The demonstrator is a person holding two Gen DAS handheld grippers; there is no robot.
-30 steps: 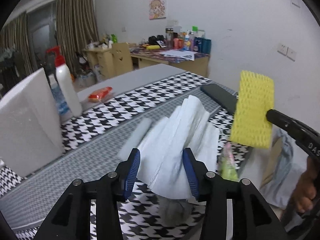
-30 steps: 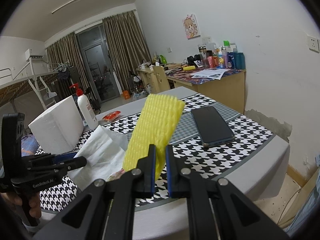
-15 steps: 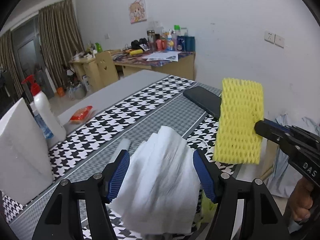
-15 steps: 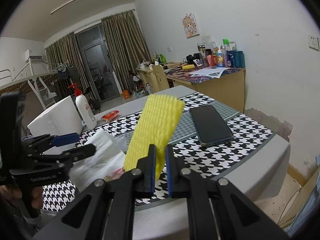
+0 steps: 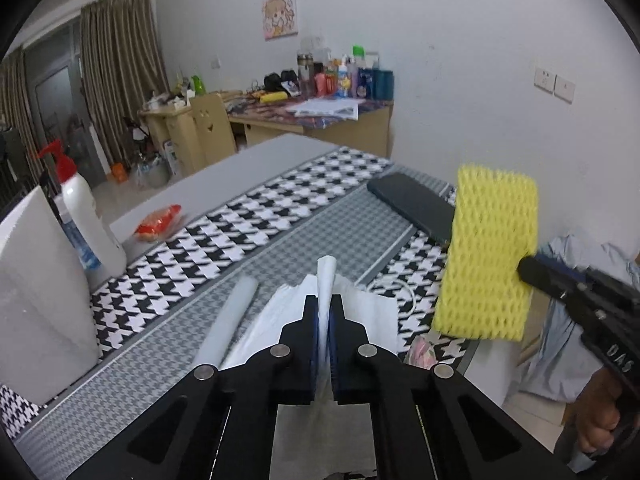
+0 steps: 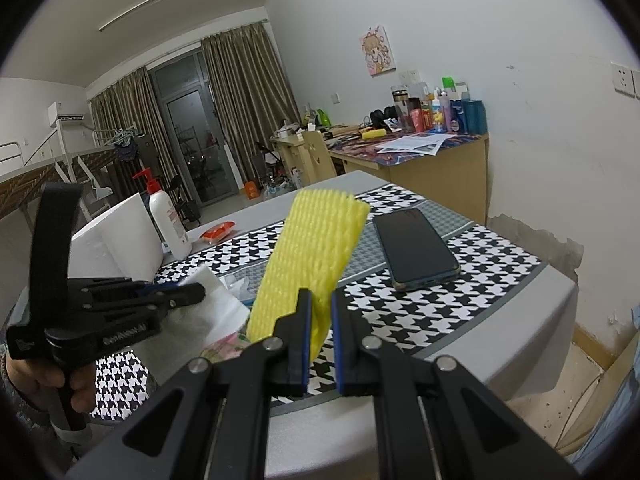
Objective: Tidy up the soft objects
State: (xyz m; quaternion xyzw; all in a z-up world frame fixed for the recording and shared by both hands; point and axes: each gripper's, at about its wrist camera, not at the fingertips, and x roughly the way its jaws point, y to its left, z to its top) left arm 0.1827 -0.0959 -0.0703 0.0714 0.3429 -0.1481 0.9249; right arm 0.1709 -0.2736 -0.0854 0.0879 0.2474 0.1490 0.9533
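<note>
Snapping closed from wide apart, the left gripper [image 5: 325,312] now pinches the white tissue [image 5: 326,276] over the near table edge (fold upright between pads). Just right, the right gripper [image 6: 320,320] clamps the yellow foam net [image 6: 316,248], long axis pointing up and away.

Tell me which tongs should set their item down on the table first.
Left, probably. The left tongs grip the white paper low over the table, while the right tongs hold the yellow foam net upright and higher.
</note>
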